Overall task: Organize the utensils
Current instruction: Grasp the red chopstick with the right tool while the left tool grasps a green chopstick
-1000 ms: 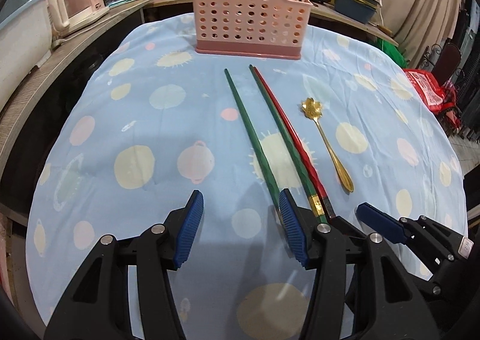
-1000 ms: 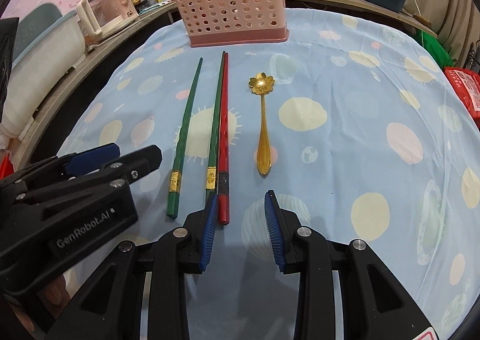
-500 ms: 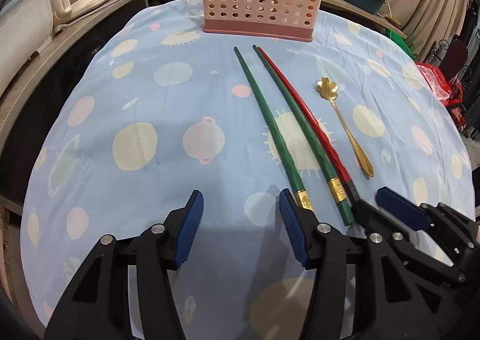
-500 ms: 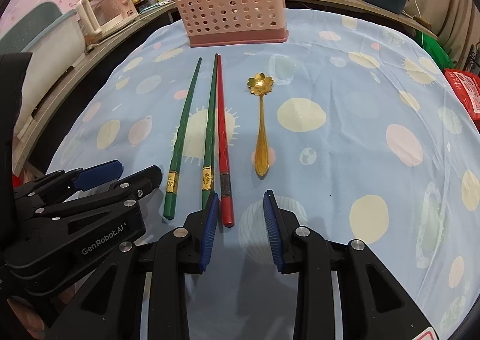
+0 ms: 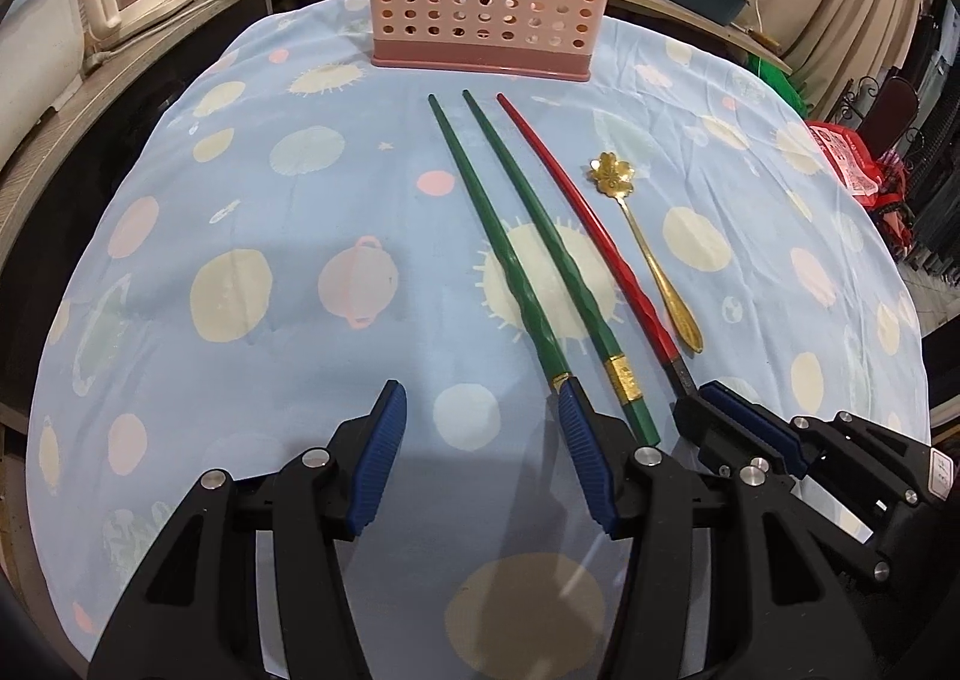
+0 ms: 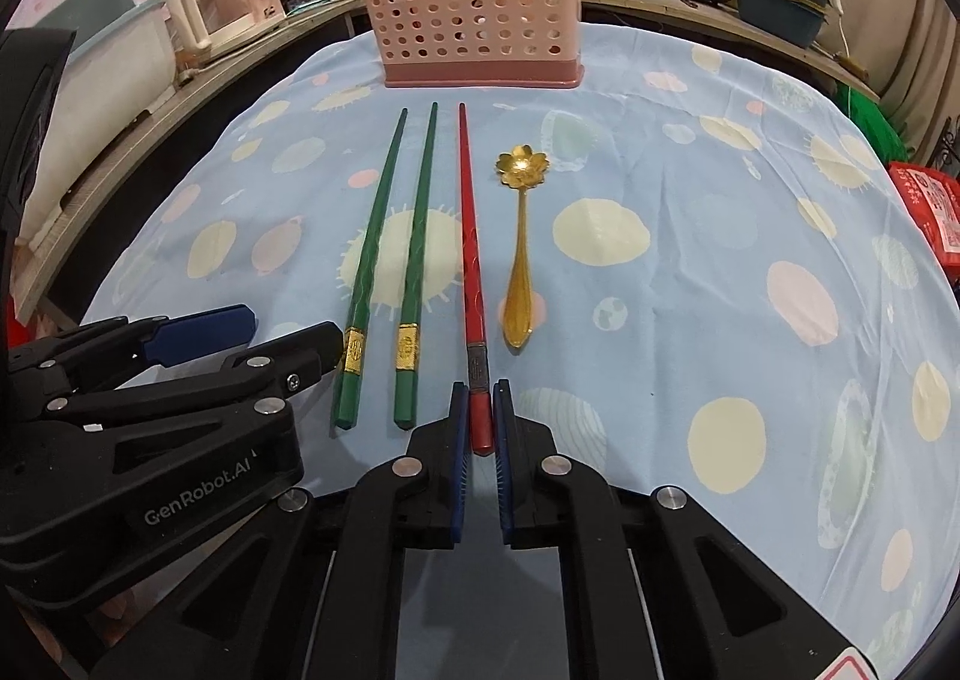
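Right gripper clamped on red chopstick butt; left gripper agape, idle. Next: lift, carry into pink basket.

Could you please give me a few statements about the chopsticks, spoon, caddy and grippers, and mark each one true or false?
1. The right gripper is closed on the thick end of the red chopstick. True.
2. The left gripper holds a green chopstick. False: it is open, with nothing between its fingers.
3. The gold spoon stands in the pink caddy. False: it lies on the cloth beside the red chopstick.
4. Two green chopsticks lie side by side on the tablecloth. True.
5. The spoon's flower-shaped bowl points toward the caddy. True.
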Available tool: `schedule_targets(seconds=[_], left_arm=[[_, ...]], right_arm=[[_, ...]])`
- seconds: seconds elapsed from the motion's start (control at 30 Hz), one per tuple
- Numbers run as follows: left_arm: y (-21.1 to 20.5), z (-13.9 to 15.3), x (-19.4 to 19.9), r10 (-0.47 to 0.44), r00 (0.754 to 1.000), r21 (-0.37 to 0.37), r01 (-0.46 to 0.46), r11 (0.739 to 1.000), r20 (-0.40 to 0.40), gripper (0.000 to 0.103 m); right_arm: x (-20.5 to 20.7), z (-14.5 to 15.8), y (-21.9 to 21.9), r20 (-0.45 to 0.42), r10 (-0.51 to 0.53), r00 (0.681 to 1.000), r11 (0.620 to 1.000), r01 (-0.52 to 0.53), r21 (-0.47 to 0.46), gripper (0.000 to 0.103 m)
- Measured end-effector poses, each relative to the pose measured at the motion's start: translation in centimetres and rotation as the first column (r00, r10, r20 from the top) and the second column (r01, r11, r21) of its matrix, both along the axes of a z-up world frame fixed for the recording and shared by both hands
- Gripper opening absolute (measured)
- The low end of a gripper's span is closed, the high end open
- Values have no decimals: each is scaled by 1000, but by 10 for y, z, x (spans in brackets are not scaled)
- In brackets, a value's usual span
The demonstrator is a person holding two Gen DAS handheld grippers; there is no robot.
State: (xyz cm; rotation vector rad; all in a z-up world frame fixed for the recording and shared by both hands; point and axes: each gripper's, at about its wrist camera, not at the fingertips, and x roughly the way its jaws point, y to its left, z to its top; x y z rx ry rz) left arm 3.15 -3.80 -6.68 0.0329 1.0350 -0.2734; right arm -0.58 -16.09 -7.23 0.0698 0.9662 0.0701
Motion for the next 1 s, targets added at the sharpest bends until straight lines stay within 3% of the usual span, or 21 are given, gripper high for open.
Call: schedule_targets(seconds=[0.2, 0.5, 0.6, 0.7, 0.77, 1.0], left_arm=[[-6, 5, -2, -20, 1000, -22, 20, 1000, 2, 51], [-11, -4, 0, -19, 1000, 11, 19, 1000, -7, 51], [-13, -5, -4, -33, 999, 50, 32, 998, 19, 43], [-9, -3, -5, -39, 999, 43, 38, 998, 20, 26], [-6, -2, -4, -44, 999, 23, 44, 999, 9, 9], [9, 7, -5, -21, 1000, -10, 21, 1000, 8, 8]], right_arm=[[-4, 0, -11, -6, -22, 1000, 999, 22, 35, 8], [-5, 0, -12, -7, -27, 1000, 998, 27, 50, 8], [-6, 0, -12, -7, -26, 1000, 999, 26, 48, 8], [-6, 1, -12, -4, -28, 1000, 998, 28, 50, 8], [-7, 2, -11, -1, -27, 1000, 998, 27, 49, 7], [-11, 19, -11, 38, -23, 999, 998, 21, 57, 7]])
